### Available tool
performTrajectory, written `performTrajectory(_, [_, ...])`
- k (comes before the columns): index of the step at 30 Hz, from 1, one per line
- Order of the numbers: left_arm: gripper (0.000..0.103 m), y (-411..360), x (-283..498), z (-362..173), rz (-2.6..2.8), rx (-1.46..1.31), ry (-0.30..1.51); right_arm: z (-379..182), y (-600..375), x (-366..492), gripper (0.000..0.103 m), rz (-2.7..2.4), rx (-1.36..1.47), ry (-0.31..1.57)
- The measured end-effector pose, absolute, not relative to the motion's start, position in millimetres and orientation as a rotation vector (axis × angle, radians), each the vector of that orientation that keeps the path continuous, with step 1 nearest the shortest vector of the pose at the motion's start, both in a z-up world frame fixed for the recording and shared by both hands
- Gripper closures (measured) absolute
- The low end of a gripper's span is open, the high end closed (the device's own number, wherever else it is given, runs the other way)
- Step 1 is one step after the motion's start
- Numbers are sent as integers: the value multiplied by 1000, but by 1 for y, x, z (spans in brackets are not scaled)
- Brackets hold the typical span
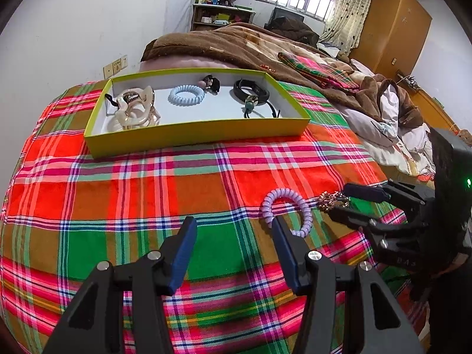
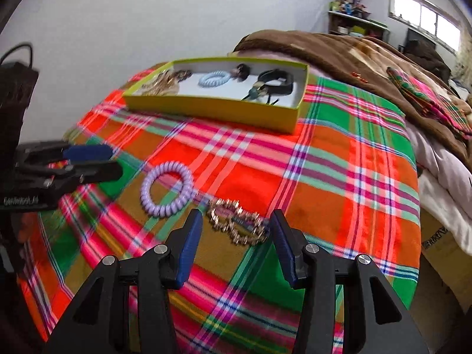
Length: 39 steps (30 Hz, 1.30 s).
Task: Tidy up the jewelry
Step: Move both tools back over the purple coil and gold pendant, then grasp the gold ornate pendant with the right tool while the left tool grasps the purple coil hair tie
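A purple spiral hair tie [image 1: 306, 211] [image 2: 166, 188] lies flat on the plaid cloth. A gold chain bracelet [image 2: 236, 224] [image 1: 333, 200] lies just beside it. My right gripper [image 2: 236, 218] [image 1: 339, 202] is open and low over the cloth, one finger on each side of the bracelet, which rests on the cloth. My left gripper [image 1: 233, 224] [image 2: 113, 162] is open with nothing between its fingers. Its tips stop just short of the purple tie. Farther back stands a yellow-green box [image 1: 194, 135] [image 2: 212, 109] with a white inside.
In the box lie a cream hair claw [image 1: 135, 109], a light blue spiral tie [image 1: 187, 95], a dark hair piece [image 1: 212, 82] and a black band [image 1: 250, 93]. A brown blanket [image 1: 236, 44] is heaped behind the box. The cloth's edge drops away on the right [image 2: 413, 236].
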State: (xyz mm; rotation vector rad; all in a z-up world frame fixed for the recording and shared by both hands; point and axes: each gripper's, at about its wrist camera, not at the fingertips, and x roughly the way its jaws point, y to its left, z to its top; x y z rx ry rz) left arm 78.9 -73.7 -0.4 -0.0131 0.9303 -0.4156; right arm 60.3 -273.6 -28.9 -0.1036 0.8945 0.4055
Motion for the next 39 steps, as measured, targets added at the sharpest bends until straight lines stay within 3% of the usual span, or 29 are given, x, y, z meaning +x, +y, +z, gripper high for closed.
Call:
performTrajectory(13, [48, -78, 83, -5, -415, -3, 944, -28, -269, 64, 55, 378, -154, 872])
performTrajectory(23, [48, -84, 85, -8, -423, 2, 958, -27, -259, 59, 85, 357, -241, 835])
performTrajectory(39, [48, -97, 89, -10, -437, 27, 974, -21, -269, 53, 86, 333, -194, 800])
